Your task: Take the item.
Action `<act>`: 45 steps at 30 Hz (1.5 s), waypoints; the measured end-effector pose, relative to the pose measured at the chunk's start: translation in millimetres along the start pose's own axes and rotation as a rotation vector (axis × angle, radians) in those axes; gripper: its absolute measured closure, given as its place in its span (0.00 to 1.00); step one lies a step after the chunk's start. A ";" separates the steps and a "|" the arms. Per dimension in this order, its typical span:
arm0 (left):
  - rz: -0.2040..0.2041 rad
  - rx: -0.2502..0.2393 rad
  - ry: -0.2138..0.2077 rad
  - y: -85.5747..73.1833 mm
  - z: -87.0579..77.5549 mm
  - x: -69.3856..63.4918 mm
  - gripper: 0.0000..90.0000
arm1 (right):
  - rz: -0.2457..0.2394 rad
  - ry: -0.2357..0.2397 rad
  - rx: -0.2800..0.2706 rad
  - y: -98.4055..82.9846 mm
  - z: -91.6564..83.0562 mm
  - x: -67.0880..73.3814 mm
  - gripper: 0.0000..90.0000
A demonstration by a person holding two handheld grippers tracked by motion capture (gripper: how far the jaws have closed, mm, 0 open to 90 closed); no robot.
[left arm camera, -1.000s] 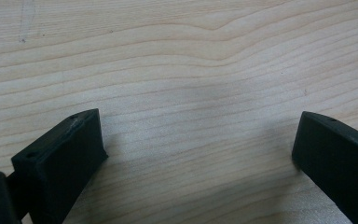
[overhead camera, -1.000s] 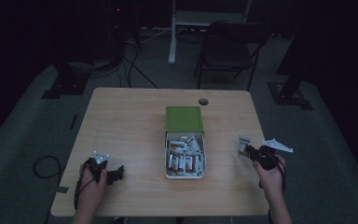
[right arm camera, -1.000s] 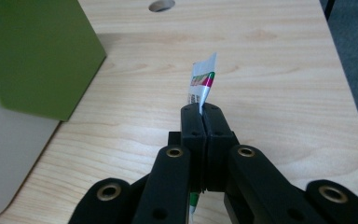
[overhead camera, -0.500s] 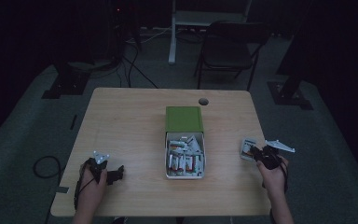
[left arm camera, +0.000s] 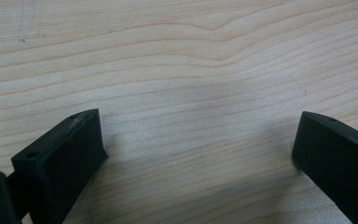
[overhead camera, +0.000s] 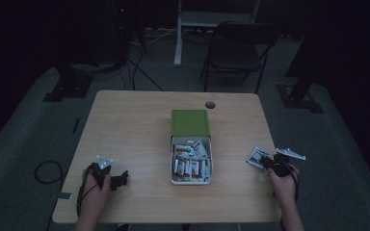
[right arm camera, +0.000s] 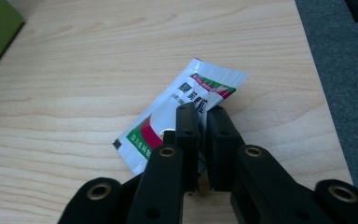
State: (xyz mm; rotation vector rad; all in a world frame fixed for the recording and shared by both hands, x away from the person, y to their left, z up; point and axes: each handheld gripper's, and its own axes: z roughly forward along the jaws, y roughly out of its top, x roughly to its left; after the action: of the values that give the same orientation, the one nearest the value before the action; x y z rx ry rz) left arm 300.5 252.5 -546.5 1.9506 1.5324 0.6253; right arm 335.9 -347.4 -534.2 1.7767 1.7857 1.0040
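White-and-green sachet [right arm camera: 179,109] flat on desk [right arm camera: 98,56], right of box [overhead camera: 191,161], long axis slanting away from right gripper [right arm camera: 199,116]; jaws nearly shut, just easing apart, seemingly pinching its near edge. Left gripper [left arm camera: 196,140] wide open, empty.

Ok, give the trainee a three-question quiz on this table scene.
1. True or false: the right claw grips a sachet.
2. The open box on the table holds: A) many small packets, B) screws, C) nothing.
3. How do the left claw's jaws stand?

Key:
1. True: the jaws, which have just been opening slightly, pinch the white, red and green sachet at the table's right edge.
2. A.
3. Wide apart over bare wood, nothing between them.
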 end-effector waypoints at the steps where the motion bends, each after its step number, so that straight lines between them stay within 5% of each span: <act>1: 0.000 0.000 0.000 0.0 0.0 0.0 0.03 | -0.001 -0.003 0.003 -0.4 0.7 -0.7 0.93; 10: 0.000 0.000 0.000 0.0 0.0 0.1 0.03 | -0.037 -0.019 0.034 -4.0 6.0 -4.9 0.79; 20: 0.000 0.000 0.000 0.0 0.0 0.0 0.03 | -0.064 0.006 0.010 -0.8 3.6 -4.5 0.64; 27: 0.000 0.000 0.000 0.0 0.0 0.0 0.03 | -0.125 0.055 0.023 0.9 3.1 2.7 0.53; 32: -0.001 0.000 0.000 0.0 0.0 0.0 0.03 | -0.086 0.104 -0.001 2.3 0.8 7.0 0.52; 42: 0.000 -0.001 0.000 0.0 0.0 0.0 0.03 | -0.130 0.152 0.017 4.0 -1.0 16.3 0.48; 45: 0.000 -0.001 0.000 0.0 0.0 0.0 0.03 | -0.115 0.176 -0.028 5.5 -2.1 17.8 0.41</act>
State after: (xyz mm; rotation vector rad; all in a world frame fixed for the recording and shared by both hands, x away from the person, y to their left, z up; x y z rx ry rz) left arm 300.5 252.5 -546.5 1.9496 1.5324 0.6257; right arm 336.5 -330.8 -525.4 1.5913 1.9447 1.1622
